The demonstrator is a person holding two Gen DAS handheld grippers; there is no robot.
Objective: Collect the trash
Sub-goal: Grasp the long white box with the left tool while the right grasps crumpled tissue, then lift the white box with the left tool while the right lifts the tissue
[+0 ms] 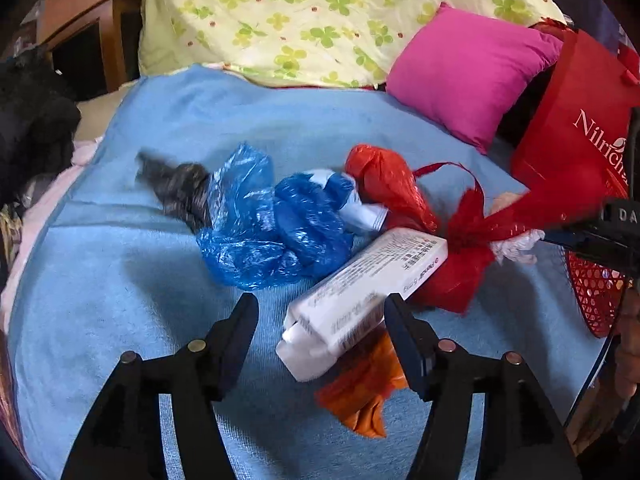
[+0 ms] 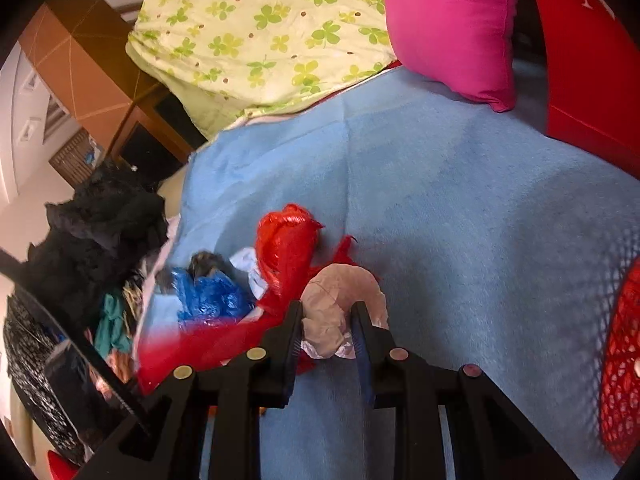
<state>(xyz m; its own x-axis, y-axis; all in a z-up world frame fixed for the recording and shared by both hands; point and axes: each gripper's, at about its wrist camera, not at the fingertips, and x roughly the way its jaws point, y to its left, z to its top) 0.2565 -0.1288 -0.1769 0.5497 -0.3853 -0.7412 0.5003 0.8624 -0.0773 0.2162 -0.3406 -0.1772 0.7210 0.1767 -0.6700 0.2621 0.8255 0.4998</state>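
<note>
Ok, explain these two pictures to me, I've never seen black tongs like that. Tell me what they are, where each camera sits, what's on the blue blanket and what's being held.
The black tongs are two-finger grippers, one held in each of a person's hands. Each carries a wide-angle camera looking along its own fingers, so one picture comes from the left hand and one from the right.

On the blue blanket lies trash: a crumpled blue plastic bag, a red plastic bag, a white box and an orange wrapper under it. A pink cushion and a red tote bag sit behind.

The left gripper is open and holds nothing; the end of the white box lies between its fingers. The right gripper is shut on a wad of crumpled paper. At the right edge is a red mesh basket, possibly for the trash.
</note>
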